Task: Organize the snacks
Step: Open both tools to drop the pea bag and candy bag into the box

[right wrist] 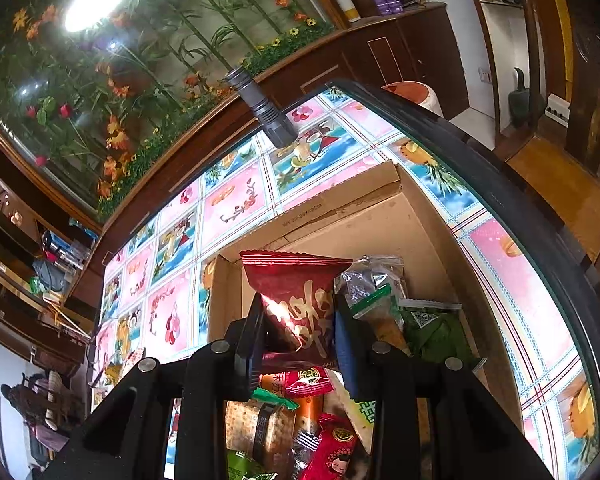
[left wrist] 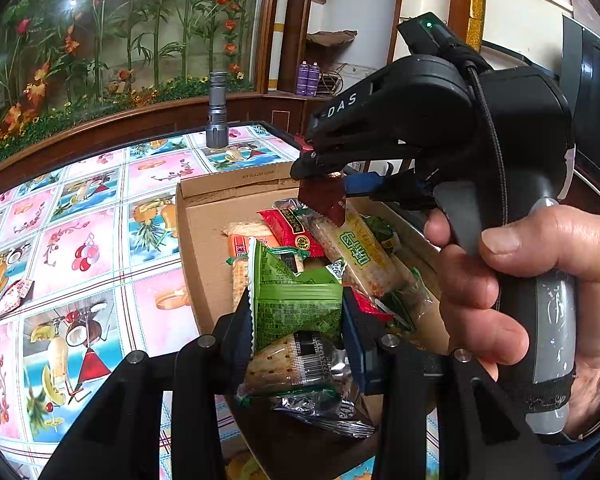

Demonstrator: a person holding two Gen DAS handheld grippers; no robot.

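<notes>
I had both claws over the open brown cardboard box (left wrist: 204, 248) on the counter (left wrist: 100, 240), whose glass top covered a pink-and-blue fruit-print cloth. The left claw (left wrist: 298, 320) was clamped on a green foil snack packet with a clear window showing crackers (left wrist: 296, 308) — its black and blue fingers (left wrist: 356, 328) pressed against the packet's two sides, holding it just above the near edge of the box. The right claw (right wrist: 300, 332) was clamped on a dark red foil snack packet with gold lettering (right wrist: 300, 300), held over the box; in the left wrist view that same packet hung by a corner from the claw's tips, with my bare right hand (left wrist: 540, 300) wrapped round the grey handle.

Inside the box lay a loose heap of wrapped snacks: a small red packet with a gold seal (left wrist: 290, 228), a long clear-wrapped cracker bar with green lettering (left wrist: 360, 256), an orange packet (left wrist: 240, 246) — all touching or overlapping. A grey metal torch (left wrist: 217, 112) stood upright on the far edge of the counter, well apart from the box. Another small patterned packet (left wrist: 14, 294) lay on the counter to the left of the box.
</notes>
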